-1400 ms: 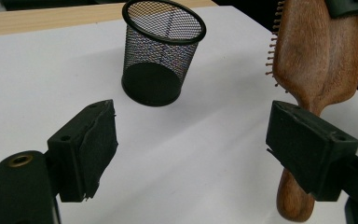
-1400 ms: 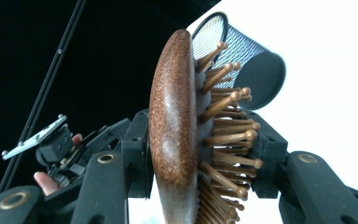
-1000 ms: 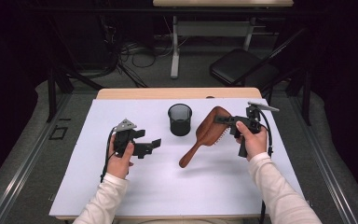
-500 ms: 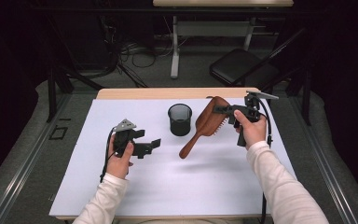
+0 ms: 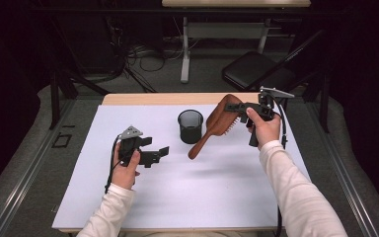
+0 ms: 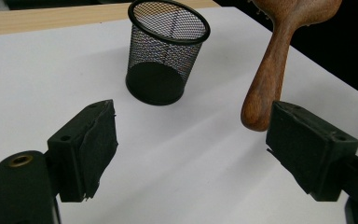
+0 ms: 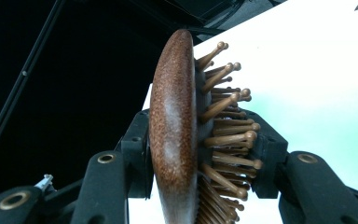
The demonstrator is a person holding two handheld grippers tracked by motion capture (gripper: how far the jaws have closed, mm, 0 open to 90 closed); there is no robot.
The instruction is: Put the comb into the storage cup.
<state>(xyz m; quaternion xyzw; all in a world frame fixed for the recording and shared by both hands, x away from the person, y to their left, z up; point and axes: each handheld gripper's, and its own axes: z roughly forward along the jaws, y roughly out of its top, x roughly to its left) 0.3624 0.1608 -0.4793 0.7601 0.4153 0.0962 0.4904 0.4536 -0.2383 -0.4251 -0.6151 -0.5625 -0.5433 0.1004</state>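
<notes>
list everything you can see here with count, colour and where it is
hairbrush: 1, brown wood, lifted over the table's far right, head clamped in the right gripper, handle slanting down
mesh cup: 1, black, upright on the sheet, far centre, beside the brush handle
sheet: 1, white, covering the table
table: 1, light wood, far edge showing
folding chair: 1, black, on the floor beyond the table
left gripper: 1, black, open, above the sheet's left
right gripper: 1, black, shut on the brush head
</notes>
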